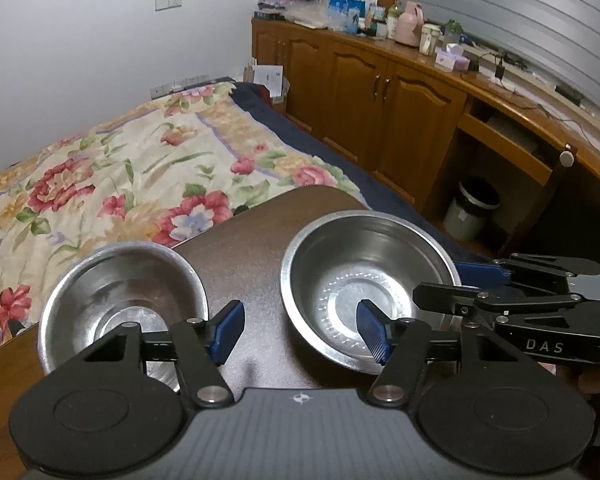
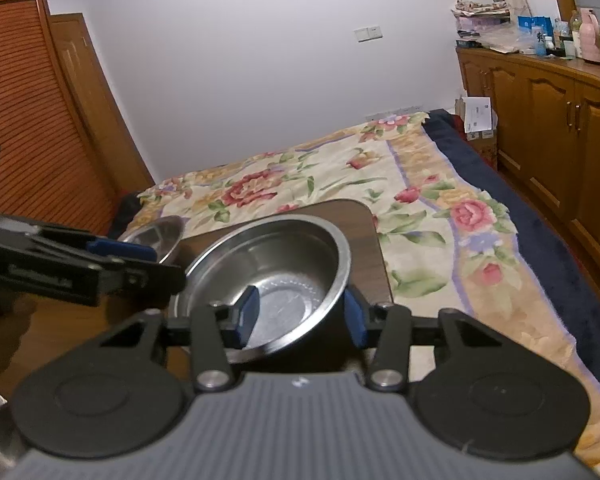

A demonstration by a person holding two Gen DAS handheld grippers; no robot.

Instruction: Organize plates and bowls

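Two steel bowls sit on a dark wooden table (image 1: 240, 248). The smaller bowl (image 1: 120, 292) is at the left, the larger bowl (image 1: 364, 280) at the right. My left gripper (image 1: 300, 330) is open and empty, hovering over the table between the two bowls. My right gripper (image 2: 300, 316) is open and straddles the near right wall of the larger bowl (image 2: 268, 276), one finger inside it and one outside; it also shows in the left wrist view (image 1: 476, 284). The smaller bowl (image 2: 156, 234) shows far left in the right wrist view, partly hidden by the left gripper (image 2: 140, 258).
A bed with a floral cover (image 1: 120, 168) lies just beyond the table's far edge. Wooden cabinets (image 1: 380, 92) with a cluttered top run along the right wall. A bin (image 1: 472, 208) stands under the desk. A slatted wardrobe (image 2: 28, 128) is at the left.
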